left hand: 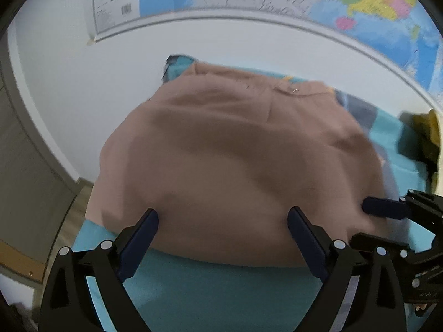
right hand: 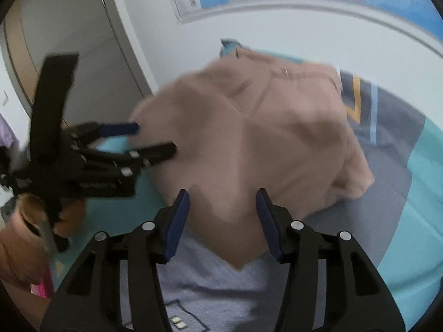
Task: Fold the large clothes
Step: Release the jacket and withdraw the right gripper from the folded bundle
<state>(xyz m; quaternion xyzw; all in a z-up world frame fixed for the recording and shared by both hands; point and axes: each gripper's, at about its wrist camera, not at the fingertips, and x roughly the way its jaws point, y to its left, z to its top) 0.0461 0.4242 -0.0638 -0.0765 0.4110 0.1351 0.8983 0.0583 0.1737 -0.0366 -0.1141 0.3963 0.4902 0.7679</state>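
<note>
Both tongs gape over the tan garment (left hand: 235, 160), its near edge free.

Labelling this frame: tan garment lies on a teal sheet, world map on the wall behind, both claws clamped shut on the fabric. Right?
Not quite: neither claw is clamped. The left claw and right claw stand open over the tan garment, as each wrist view shows. The teal sheet and world map are right.

- We see the tan garment (left hand: 235, 160) only through motion blur; its seams and edges smear.
- The wall map (left hand: 360, 2) is cut by the picture's top edge, its print too small to read.
- The left gripper (right hand: 155, 138) is blurred in the right wrist view.
- A yellow thing (left hand: 430, 135) is cropped beyond telling.
</note>
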